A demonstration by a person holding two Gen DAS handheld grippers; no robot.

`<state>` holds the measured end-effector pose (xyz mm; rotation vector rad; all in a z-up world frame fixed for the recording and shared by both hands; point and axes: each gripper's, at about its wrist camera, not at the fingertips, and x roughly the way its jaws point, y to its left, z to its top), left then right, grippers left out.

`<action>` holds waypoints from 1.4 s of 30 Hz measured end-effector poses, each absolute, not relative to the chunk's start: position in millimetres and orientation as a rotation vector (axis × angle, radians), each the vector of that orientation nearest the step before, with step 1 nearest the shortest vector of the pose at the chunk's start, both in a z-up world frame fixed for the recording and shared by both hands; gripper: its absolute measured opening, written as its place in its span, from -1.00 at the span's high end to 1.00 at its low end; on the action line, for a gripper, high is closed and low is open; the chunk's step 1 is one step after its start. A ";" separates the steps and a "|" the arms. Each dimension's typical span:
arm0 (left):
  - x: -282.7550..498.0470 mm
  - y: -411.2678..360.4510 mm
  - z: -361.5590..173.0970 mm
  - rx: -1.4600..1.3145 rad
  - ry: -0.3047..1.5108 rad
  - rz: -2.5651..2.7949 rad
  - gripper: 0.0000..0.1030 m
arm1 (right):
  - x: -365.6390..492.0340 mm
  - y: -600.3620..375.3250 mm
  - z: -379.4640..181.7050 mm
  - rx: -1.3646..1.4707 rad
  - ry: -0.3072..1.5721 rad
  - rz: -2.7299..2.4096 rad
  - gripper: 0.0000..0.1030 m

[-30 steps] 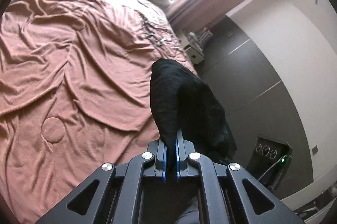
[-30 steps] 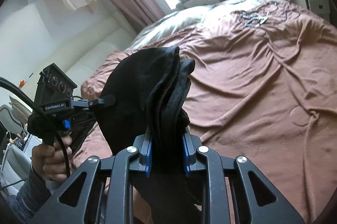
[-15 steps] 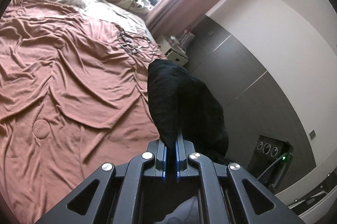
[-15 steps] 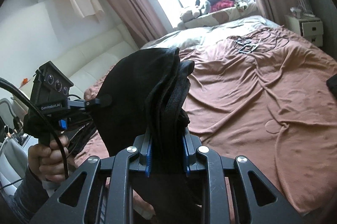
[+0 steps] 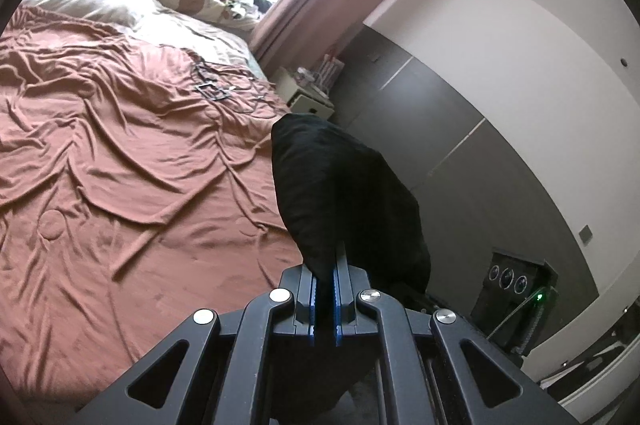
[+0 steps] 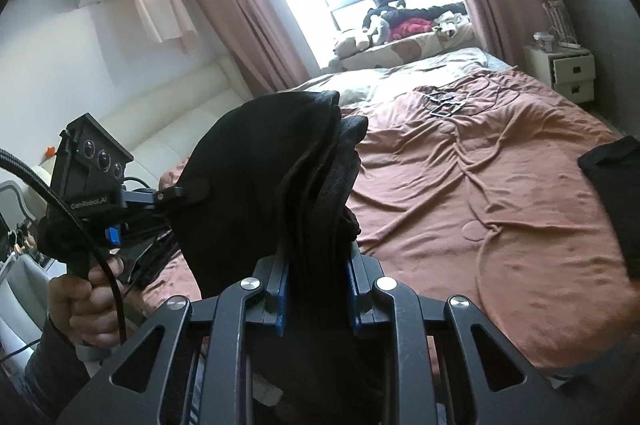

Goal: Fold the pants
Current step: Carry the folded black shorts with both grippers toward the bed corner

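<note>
Black pants [image 6: 276, 185] held up above bed [image 6: 480, 185], bunched between both tools. Left gripper [image 5: 325, 289] pinching thin edge; right gripper [image 6: 318, 299] clamped on thick folded stack, layer count unclear.

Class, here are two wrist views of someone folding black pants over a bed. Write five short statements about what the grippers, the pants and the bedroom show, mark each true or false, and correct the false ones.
1. The left gripper has its jaws closed on the black pants. True.
2. The right gripper is open and holds nothing. False: it clamps a thick bunch of the pants.
3. The pants lie flat on the bedspread. False: they are held up above it.
4. The bedspread is blue. False: it is rusty pink.
5. A white nightstand stands beside the bed. True.
</note>
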<state>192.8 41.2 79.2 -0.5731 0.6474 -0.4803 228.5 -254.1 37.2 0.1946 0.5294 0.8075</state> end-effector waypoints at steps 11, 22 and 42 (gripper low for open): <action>173.4 -24.1 100.1 -0.512 0.636 -0.548 0.88 | 200.8 -307.8 47.5 0.174 0.469 0.761 0.62; 184.7 -89.1 105.4 -0.455 0.646 -0.618 0.88 | 186.5 -345.5 48.2 0.153 0.429 0.691 0.62; 267.5 -195.1 86.4 -0.376 0.731 -0.757 0.88 | 193.9 -369.1 38.8 0.149 0.432 0.531 0.62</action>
